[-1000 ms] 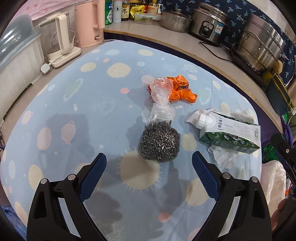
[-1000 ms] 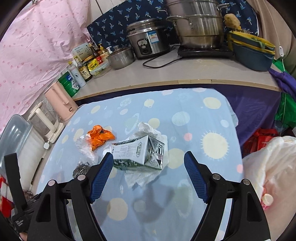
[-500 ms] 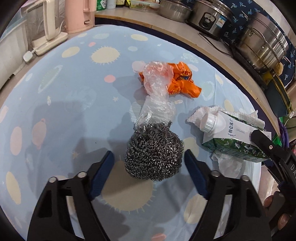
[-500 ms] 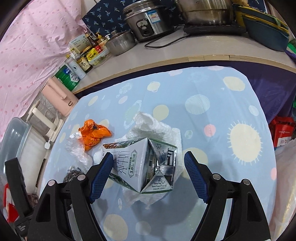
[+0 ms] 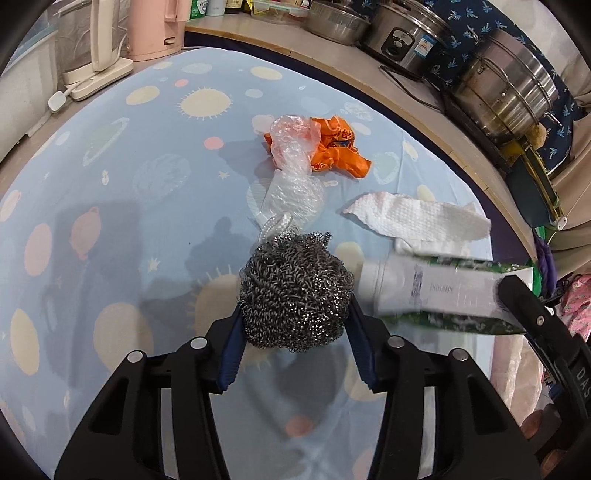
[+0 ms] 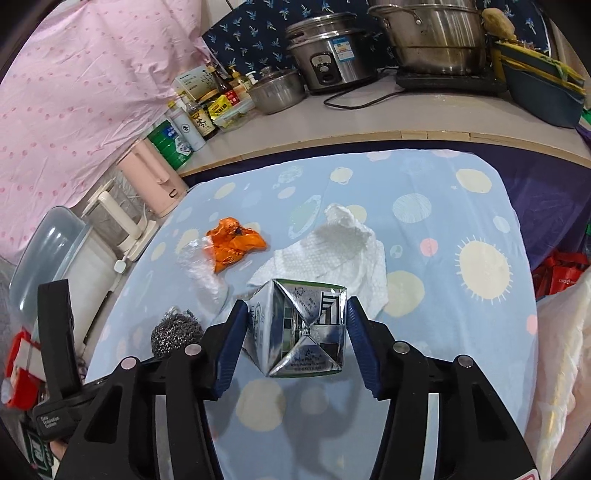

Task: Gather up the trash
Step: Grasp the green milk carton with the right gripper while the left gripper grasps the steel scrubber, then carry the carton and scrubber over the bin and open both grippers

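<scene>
Kitchen clutter rings a table spread with a pale blue tablecloth [image 5: 110,155] dotted with suns and planets; a rice cooker [image 5: 406,33] and a steel steamer pot [image 5: 506,88] stand on the counter behind it. From the left wrist camera, the left gripper [image 5: 295,317] has its blue pads pressed against both flanks of a steel wool scrubber [image 5: 295,291], which fills the gap between them. Just past the scrubber lies crumpled clear plastic wrap [image 5: 291,177], and touching that, farther off, an orange wrapper [image 5: 336,147]. A white paper towel [image 5: 417,218] lies flat to the right. Below it a milk carton [image 5: 436,291], blurred, is seen side-on, nearly touching the scrubber.

From the right wrist camera, the same cloth runs up to the counter, with a pink kettle [image 6: 151,181] and sauce bottles [image 6: 199,118] at the left. The right gripper [image 6: 295,328] is clamped on the milk carton [image 6: 299,328], silver base end toward the lens, both pads against its sides. The paper towel [image 6: 332,251] lies just behind the carton, the orange wrapper [image 6: 232,247] farther left, and the scrubber [image 6: 173,332] sits low at the left beside the gripper.
</scene>
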Demonstrator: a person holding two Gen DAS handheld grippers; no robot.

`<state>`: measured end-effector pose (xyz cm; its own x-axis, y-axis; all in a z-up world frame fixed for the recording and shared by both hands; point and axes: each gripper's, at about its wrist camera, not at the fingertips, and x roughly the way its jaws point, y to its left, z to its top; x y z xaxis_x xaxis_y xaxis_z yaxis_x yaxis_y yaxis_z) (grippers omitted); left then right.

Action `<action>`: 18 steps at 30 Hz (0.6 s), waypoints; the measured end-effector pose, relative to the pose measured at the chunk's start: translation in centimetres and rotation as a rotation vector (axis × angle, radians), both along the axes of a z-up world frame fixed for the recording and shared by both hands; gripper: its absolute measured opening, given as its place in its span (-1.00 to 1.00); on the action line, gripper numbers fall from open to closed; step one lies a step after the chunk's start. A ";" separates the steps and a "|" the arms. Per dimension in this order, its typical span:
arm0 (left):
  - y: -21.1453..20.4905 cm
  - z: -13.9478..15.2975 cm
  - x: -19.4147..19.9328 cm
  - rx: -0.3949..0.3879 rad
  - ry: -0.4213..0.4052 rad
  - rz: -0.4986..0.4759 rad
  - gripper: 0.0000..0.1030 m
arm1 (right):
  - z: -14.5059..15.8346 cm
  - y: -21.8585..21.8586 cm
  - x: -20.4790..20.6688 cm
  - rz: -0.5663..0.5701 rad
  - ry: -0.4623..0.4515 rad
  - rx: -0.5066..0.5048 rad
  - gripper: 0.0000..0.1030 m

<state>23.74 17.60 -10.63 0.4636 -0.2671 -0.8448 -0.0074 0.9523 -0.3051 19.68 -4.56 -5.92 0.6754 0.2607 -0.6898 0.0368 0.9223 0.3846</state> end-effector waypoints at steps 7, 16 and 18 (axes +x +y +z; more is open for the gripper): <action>-0.8 2.9 -3.6 0.023 -0.047 -0.030 -0.07 | 3.2 -0.4 -4.0 -0.020 -0.047 -0.052 -0.13; -3.4 6.2 -8.1 0.060 -0.092 -0.104 -0.07 | 6.1 -2.6 -9.3 -0.075 -0.102 -0.089 -0.13; -4.2 6.7 -9.0 0.067 -0.098 -0.128 -0.07 | 6.8 -3.4 -10.3 -0.098 -0.113 -0.102 -0.13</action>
